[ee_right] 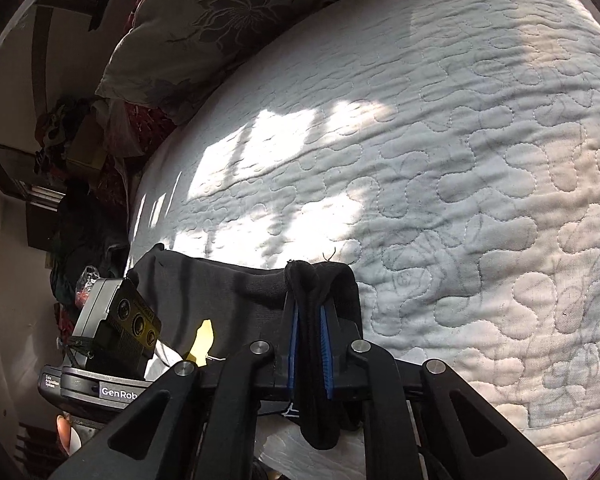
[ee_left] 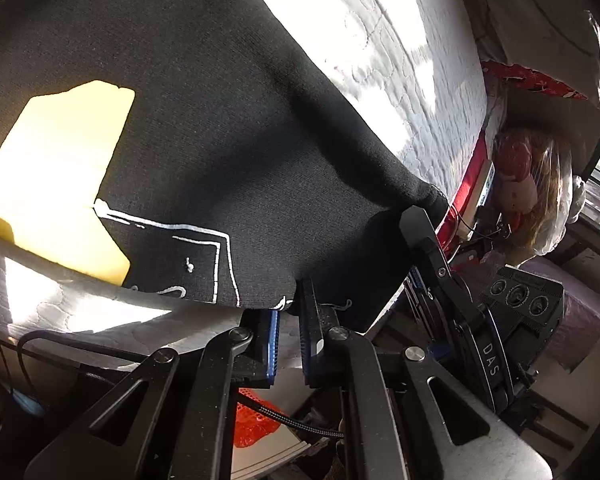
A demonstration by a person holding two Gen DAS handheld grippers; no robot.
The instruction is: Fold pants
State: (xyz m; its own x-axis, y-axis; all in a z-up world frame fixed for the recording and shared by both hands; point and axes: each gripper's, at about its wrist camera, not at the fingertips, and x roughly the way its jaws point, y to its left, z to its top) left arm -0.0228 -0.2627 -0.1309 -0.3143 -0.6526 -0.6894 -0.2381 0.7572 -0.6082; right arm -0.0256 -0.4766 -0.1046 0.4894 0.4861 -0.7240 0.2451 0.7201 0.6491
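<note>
Gripping black pants (ee_right: 228, 292), both tongs (ee_right: 309, 320) angled downward

Your pants (ee_left: 220, 140) hang over the quilted bed (ee_right: 460, 140) between your left gripper (ee_left: 288, 312) and right gripper (ee_right: 309, 320), with a pillow (ee_right: 204, 20) at the bed's far left.

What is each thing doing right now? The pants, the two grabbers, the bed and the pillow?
Black pants: lifted, stretched between both grippers.
Left hand-held gripper: shut on the pants' edge.
Right hand-held gripper: shut on bunched pants fabric.
Quilted bed cover: spread out, partly sunlit.
Flowered pillow: lying at the bed's edge.
</note>
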